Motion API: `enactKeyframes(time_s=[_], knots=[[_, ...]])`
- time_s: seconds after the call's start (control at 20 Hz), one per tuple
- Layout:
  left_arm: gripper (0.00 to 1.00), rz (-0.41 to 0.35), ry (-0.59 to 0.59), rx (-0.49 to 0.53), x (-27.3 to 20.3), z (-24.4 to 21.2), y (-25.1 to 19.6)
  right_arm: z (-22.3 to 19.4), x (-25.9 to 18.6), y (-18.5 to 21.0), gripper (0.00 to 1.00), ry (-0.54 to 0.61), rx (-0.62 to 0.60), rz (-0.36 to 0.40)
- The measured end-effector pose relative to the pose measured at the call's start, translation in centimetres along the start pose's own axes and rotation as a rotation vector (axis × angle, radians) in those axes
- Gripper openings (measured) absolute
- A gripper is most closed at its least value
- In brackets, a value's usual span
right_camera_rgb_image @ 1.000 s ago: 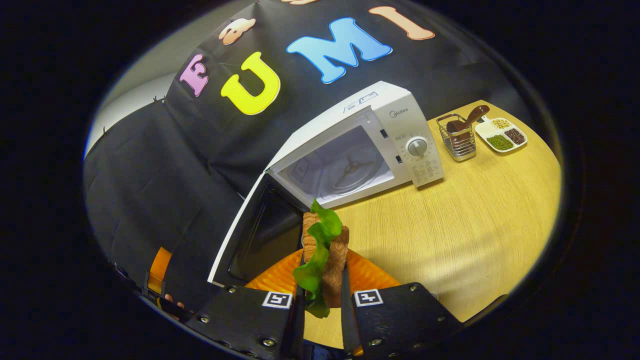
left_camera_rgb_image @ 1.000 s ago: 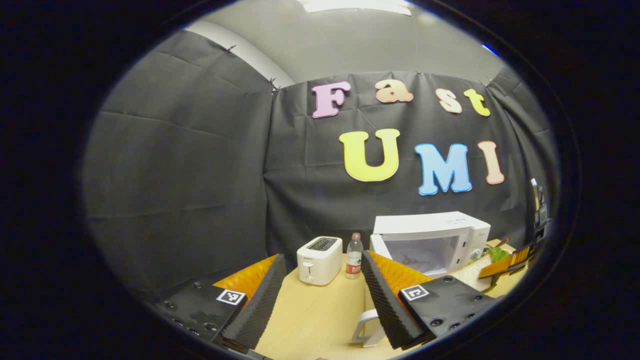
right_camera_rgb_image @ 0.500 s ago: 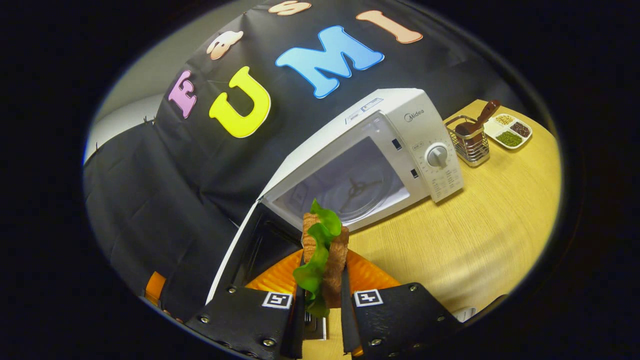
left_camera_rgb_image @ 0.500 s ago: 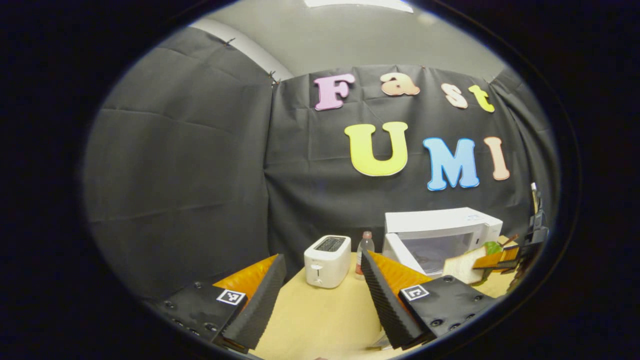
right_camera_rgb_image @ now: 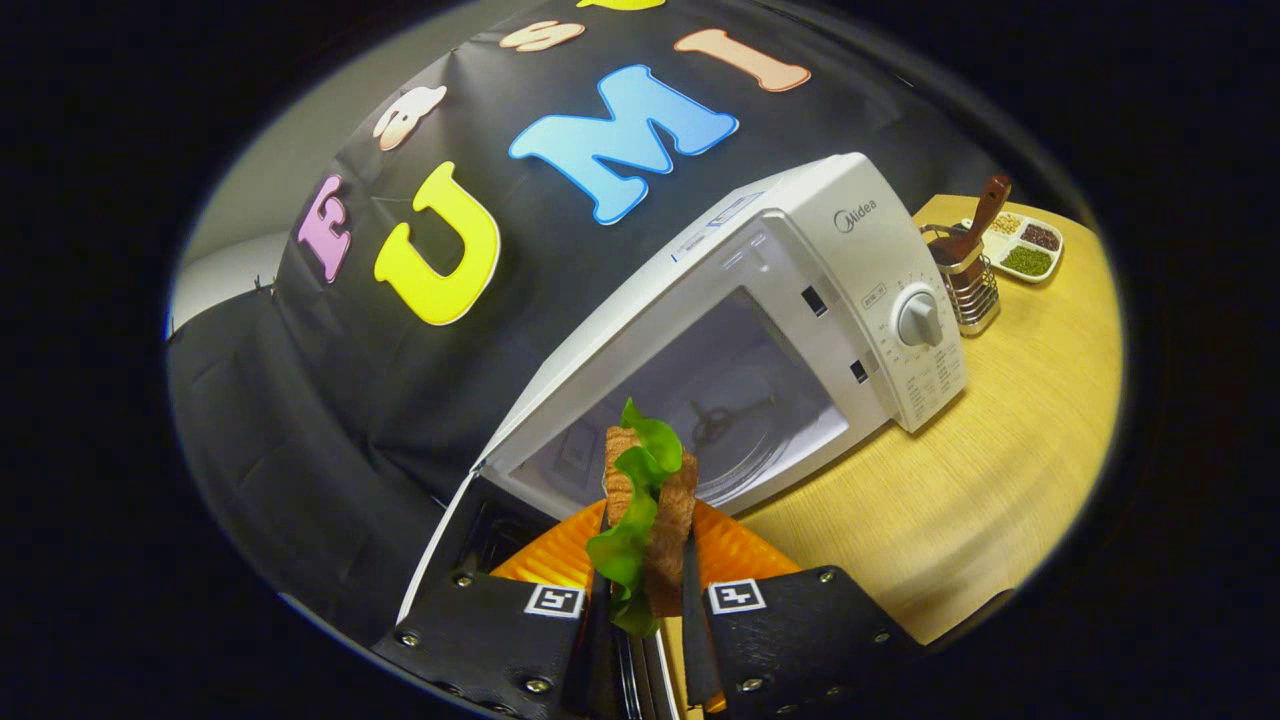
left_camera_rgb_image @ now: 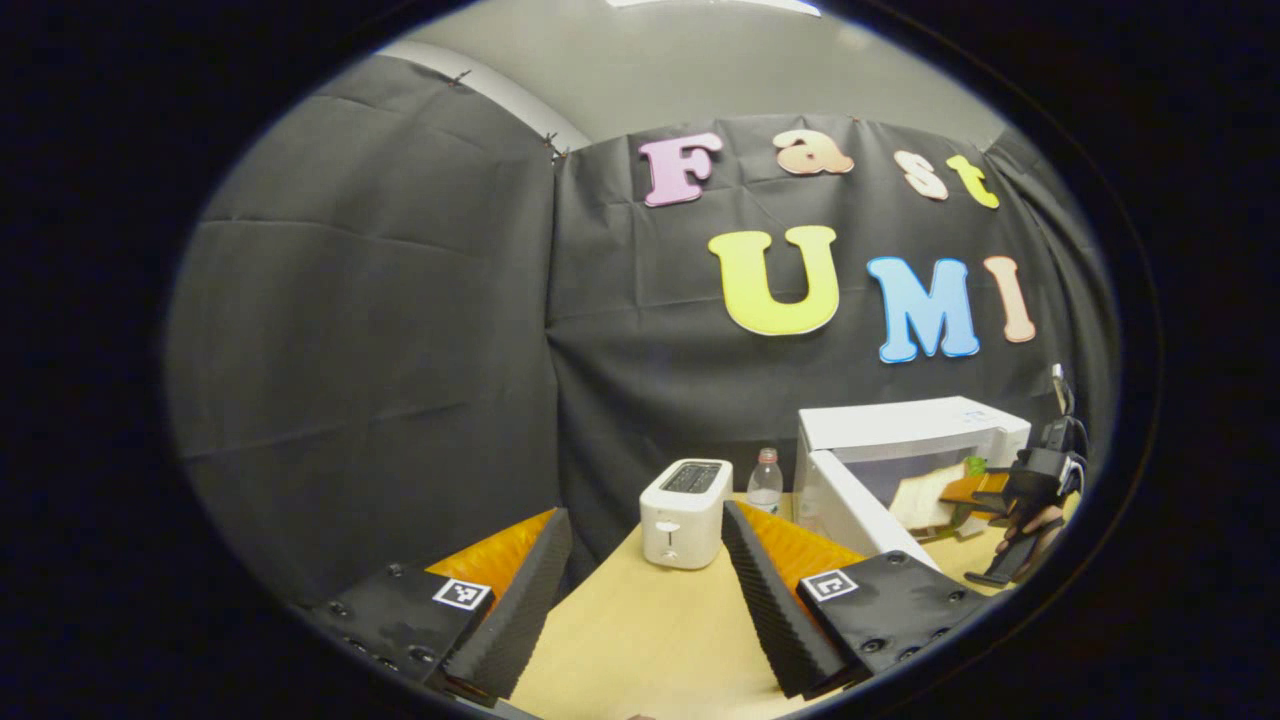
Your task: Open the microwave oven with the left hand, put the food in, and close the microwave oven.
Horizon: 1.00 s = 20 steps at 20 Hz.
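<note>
Left gripper view: low over the table (left_camera_rgb_image: pixel 640 640), set well back, facing the booth wall, tilted up. Own fingers at 6 o'clock. Toaster (left_camera_rgb_image: pixel 685 499) just right of centre; microwave (left_camera_rgb_image: pixel 905 435) far off at 4 o'clock, seen from its door side.

Right gripper view: close before the microwave (right_camera_rgb_image: pixel 790 290), above it, rolled so the table (right_camera_rgb_image: pixel 1000 460) slopes up toward 2 o'clock. Looks into the open cavity, dead centre. Own fingers at 6 o'clock.

Shared: the microwave, its open door (left_camera_rgb_image: pixel 850 505), table and wall. The right gripper (left_camera_rgb_image: pixel 975 490), with the sandwich (left_camera_rgb_image: pixel 925 497), appears in the left gripper view at 4 o'clock.
</note>
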State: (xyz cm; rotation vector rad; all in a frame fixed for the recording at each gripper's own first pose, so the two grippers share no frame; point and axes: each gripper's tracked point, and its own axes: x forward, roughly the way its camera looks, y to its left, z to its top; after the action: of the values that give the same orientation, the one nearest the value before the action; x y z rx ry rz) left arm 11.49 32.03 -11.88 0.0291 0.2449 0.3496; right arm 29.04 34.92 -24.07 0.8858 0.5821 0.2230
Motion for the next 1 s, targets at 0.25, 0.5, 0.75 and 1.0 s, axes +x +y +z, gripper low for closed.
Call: enactKeyframes(time_s=[0.25, 0.5, 0.75, 1.0], knots=[[0.97, 0.054, 0.032, 0.009, 0.0, -1.1, 2.9, 0.5, 4.6, -0.2, 0.3, -0.068, -0.01, -0.015], [1.0, 0.081, 0.057, 0.056, -0.6, -2.3, 4.4, 0.6, 8.7, -1.0, 0.33, -0.09, -0.097, -0.047], [0.97, 0.1, 0.065, 0.061, -0.5, -2.6, 4.9, 1.5, 11.7, -2.6, 0.33, -0.105, -0.109, -0.071], [1.0, 0.087, 0.062, 0.092, -0.4, -2.7, 4.1, 1.7, 12.5, -4.9, 0.46, -0.103, -0.197, -0.155]])
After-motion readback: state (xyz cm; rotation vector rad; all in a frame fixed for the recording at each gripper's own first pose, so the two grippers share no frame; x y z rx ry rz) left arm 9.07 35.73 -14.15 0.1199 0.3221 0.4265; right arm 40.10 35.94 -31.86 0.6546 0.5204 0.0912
